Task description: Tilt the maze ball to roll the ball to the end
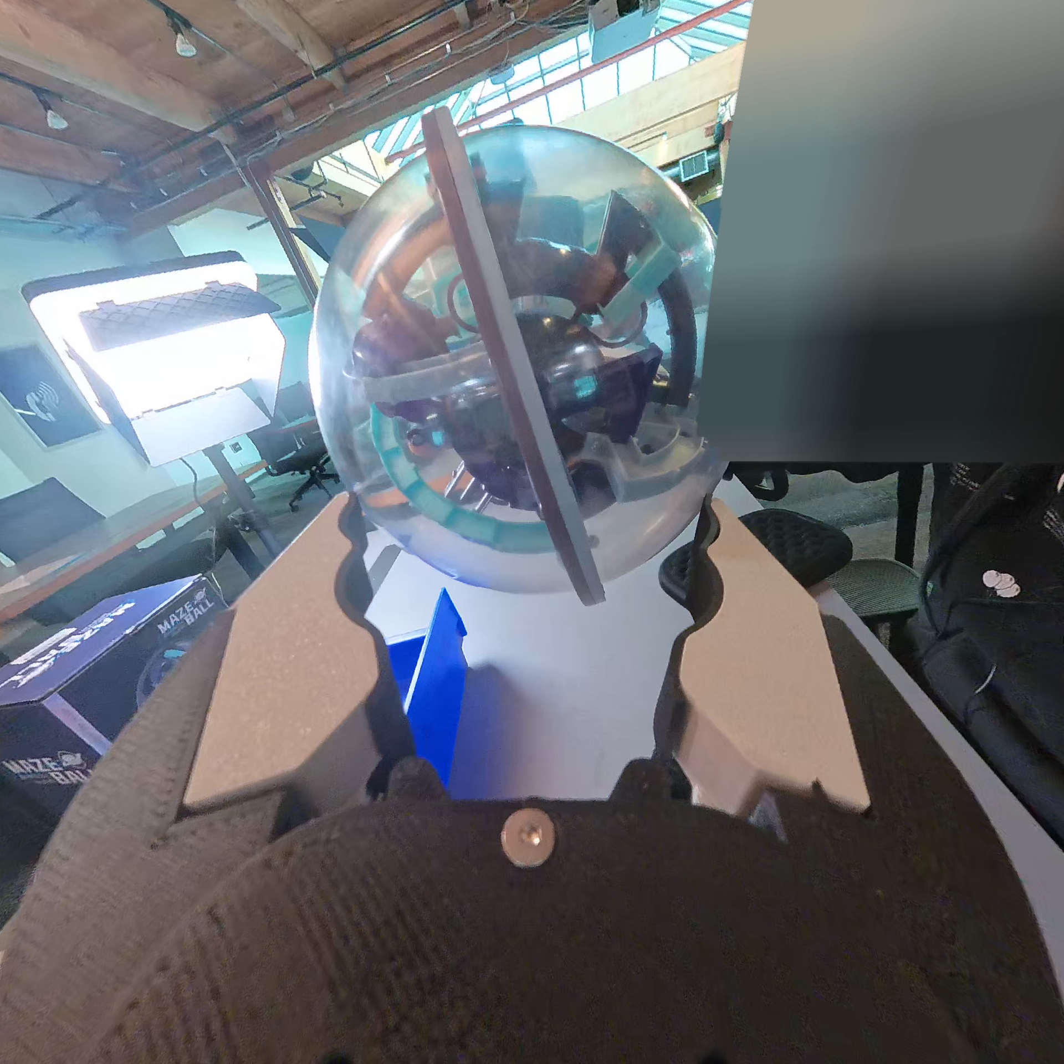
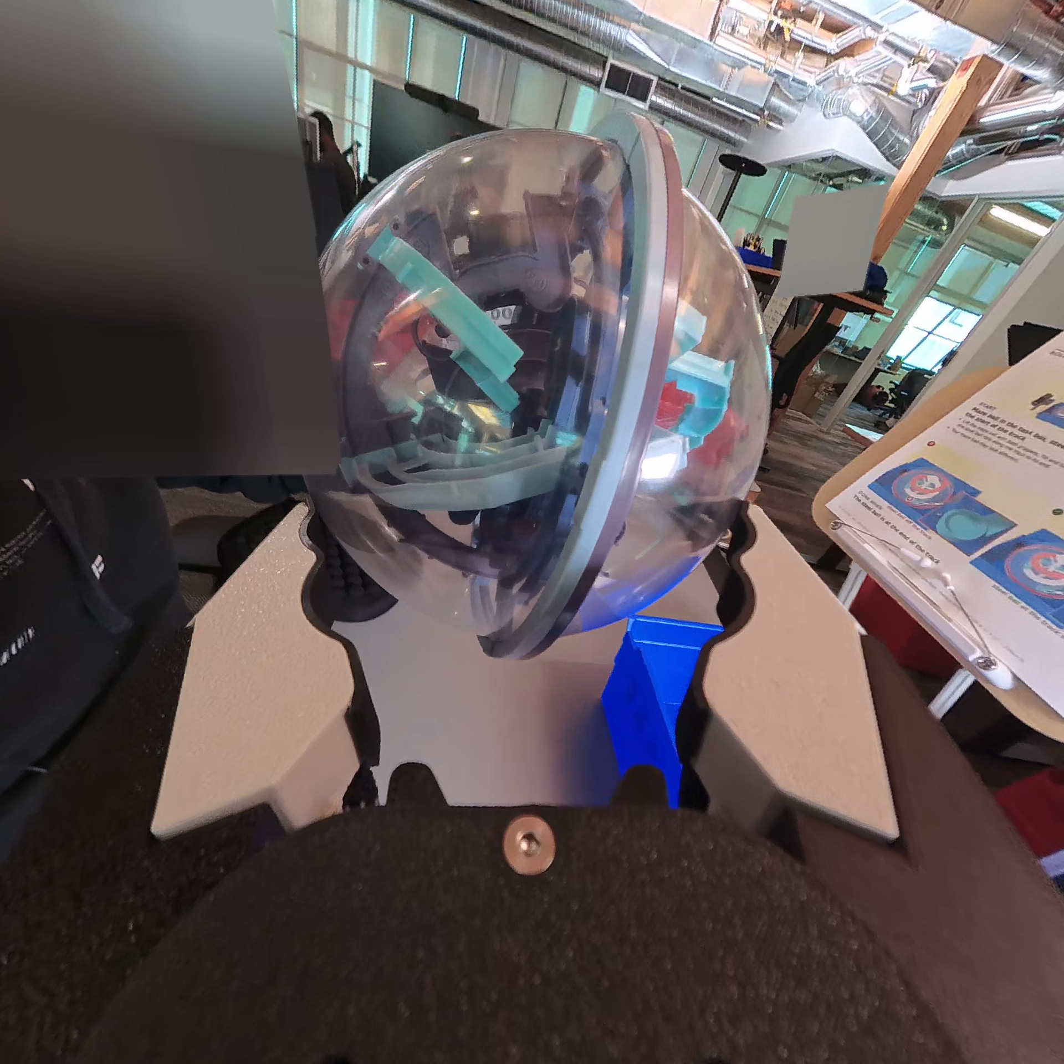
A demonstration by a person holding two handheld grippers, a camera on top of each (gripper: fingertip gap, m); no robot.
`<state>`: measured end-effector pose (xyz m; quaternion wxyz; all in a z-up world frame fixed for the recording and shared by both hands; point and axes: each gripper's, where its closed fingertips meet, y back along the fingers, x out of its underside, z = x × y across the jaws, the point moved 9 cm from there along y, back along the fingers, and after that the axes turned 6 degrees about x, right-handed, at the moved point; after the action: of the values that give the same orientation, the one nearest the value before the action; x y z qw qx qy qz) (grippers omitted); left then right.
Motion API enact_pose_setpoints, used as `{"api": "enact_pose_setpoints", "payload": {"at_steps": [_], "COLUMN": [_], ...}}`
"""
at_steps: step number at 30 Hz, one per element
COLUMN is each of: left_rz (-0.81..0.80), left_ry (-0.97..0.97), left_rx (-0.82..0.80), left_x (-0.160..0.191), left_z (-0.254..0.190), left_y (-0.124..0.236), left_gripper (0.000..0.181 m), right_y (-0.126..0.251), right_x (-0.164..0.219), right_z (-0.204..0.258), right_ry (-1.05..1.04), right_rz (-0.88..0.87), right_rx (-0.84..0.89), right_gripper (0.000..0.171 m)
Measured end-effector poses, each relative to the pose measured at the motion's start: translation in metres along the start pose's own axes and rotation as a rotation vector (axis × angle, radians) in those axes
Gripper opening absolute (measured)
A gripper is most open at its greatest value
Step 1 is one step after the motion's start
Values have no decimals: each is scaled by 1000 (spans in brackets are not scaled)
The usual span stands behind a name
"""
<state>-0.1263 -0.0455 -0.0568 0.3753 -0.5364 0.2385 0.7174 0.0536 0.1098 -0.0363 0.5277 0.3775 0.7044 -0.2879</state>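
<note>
**Maze ball held aloft between both hand-held grippers**

Left wrist view: my left hand-held gripper (image 1: 527, 512) has its two pale fingers (image 1: 299, 656) spread wide, their tips pressed against the lower flanks of the maze ball (image 1: 512, 357), so it is clamped on the sphere. The clear ball sits lifted clear of the white tabletop (image 1: 553, 691), its grey equator ring (image 1: 506, 357) running steeply from upper left to lower right. Inside I see teal, orange and purple track pieces; I cannot make out the small rolling ball. A blue stand (image 1: 432, 679) rests on the tabletop below the sphere, apart from it. At far left a dark printed box (image 1: 75, 679) lies beside the gripper, with a bright studio light panel (image 1: 161, 357) behind.

Right wrist view: my right hand-held gripper (image 2: 527, 518) likewise has its fingers (image 2: 259, 662) set wide and closed against the maze ball (image 2: 518, 374) from the opposite side. Here the equator ring (image 2: 650, 357) leans from upper right down to lower left. The blue stand (image 2: 656, 691) appears beneath the sphere, just beside the right-hand finger. An illustrated instruction sheet (image 2: 967, 518) stands on a tilted board at the right edge
</note>
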Motion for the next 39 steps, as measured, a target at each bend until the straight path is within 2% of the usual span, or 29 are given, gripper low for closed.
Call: {"api": "enact_pose_setpoints", "payload": {"at_steps": [11, 17, 21, 26, 30, 35, 39], "left_rz": [14, 15, 19, 59, 110, 273, 353], "left_ry": [5, 109, 320, 641, 839, 911, 945], "left_rx": [3, 5, 13, 30, 55, 85, 75], "left_x": [-1, 7, 30, 79, 113, 141, 147], "left_z": [0, -4, -15, -44, -64, -77, -80], "left_y": [-3, -2, 1, 2, -1, -10, -15], "left_gripper": [113, 114, 113, 112, 111, 108, 108], "right_y": [2, 1, 2, 7, 13, 23, 27], "right_x": [-8, 2, 35, 102, 136, 158, 166], "right_z": [0, 3, 15, 52, 72, 79, 78], "right_ry": [12, -91, -300, -638, -830, -944, -1031], "right_rz": [-5, -1, 19, 84, 121, 218, 267], "right_rx": [7, 11, 20, 8, 5, 19, 32], "right_gripper": [135, 134, 135, 134, 134, 134, 134]}}
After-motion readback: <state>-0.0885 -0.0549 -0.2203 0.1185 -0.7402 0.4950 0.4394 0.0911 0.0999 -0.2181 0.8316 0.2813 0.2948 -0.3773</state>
